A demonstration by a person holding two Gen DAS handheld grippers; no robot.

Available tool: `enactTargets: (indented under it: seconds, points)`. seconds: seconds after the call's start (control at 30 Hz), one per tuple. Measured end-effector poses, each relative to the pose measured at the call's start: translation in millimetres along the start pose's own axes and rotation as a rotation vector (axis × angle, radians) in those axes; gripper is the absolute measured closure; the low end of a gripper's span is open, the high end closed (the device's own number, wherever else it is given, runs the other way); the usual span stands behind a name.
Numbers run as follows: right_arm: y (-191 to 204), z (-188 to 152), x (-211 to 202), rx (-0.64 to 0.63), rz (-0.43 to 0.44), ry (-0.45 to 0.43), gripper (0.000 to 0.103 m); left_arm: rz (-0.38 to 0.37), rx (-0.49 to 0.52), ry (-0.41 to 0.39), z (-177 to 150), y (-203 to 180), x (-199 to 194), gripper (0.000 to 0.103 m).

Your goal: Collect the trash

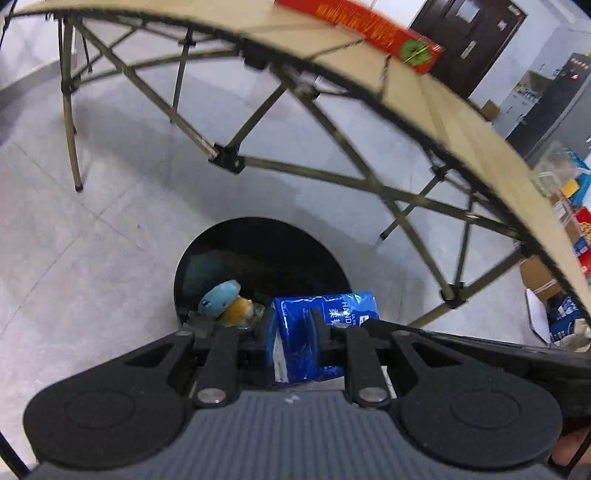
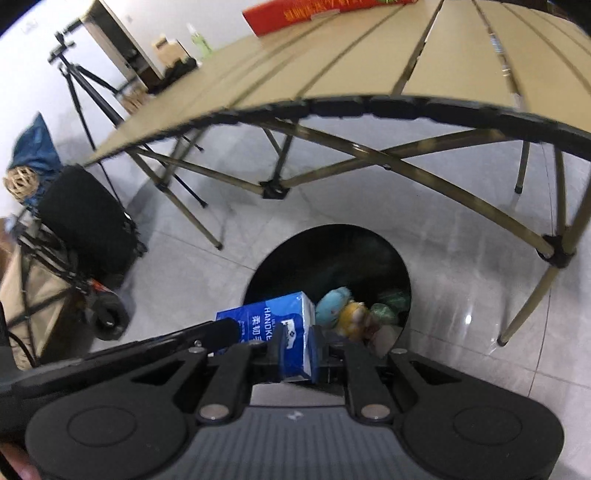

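Note:
A blue tissue pack (image 1: 317, 328) is held by both grippers over the near rim of a black round trash bin (image 1: 258, 243) on the floor. My left gripper (image 1: 295, 325) is shut on one end of the pack. My right gripper (image 2: 299, 343) is shut on the other end of the pack (image 2: 280, 325). The bin (image 2: 325, 254) holds a light blue and yellow plush toy (image 1: 225, 302), also seen in the right wrist view (image 2: 343, 310), and some green crumpled trash (image 2: 388, 306).
A beige folding table (image 1: 424, 88) with crossed metal legs stands just beyond the bin, with a red box (image 1: 369, 29) on it. A tripod (image 2: 85, 96), a black cart with bags (image 2: 74, 236) and boxes (image 1: 569, 221) line the sides.

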State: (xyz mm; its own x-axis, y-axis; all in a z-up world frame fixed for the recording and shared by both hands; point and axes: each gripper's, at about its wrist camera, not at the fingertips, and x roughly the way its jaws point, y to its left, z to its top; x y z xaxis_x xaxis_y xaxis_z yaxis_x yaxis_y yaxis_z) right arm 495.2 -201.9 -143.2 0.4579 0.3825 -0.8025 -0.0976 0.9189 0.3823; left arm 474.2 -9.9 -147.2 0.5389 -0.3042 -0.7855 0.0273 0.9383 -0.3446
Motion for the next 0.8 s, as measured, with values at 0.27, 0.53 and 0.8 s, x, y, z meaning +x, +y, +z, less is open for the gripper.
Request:
enactTargets:
  seconds: [0.27, 0.53, 0.8]
  points:
    - [-12.5, 37.3, 72.1, -0.128, -0.126, 0.109, 0.084, 0.079, 0.068, 0.149, 26.2, 2.6, 80.6, 0.074]
    - [-11.1, 37.0, 85.4, -0.202, -0.172, 0.149, 0.071, 0.195, 0.084, 0.255, 22.6, 14.0, 100.5, 0.047]
    - [-14.4, 37.7, 81.0, -0.201, -0.18, 0.146, 0.06, 0.236, 0.126, 0.243, 23.4, 14.8, 96.3, 0.033]
